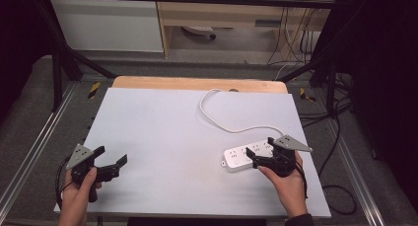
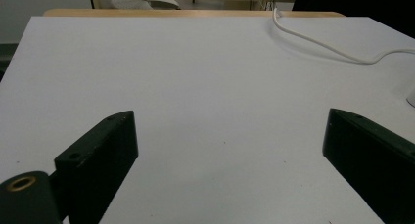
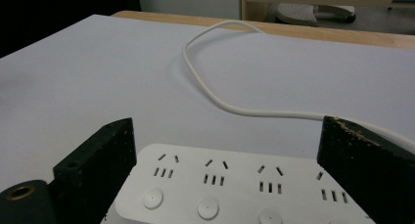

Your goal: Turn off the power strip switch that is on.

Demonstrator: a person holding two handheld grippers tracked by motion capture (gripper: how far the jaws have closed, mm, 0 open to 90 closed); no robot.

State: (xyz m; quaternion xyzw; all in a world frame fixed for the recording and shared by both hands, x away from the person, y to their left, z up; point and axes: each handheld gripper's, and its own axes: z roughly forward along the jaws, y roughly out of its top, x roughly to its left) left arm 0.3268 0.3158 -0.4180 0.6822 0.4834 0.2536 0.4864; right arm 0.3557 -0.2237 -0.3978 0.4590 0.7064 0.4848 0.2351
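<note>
From above we look forward across the tabletop [image 1: 162, 137]; both gripper views sit low, sharing its far edge.

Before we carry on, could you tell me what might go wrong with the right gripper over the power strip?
The right gripper is open over the power strip; closing could press a button. The cord loops loosely across the table and may drag or snag when the strip moves.
</note>
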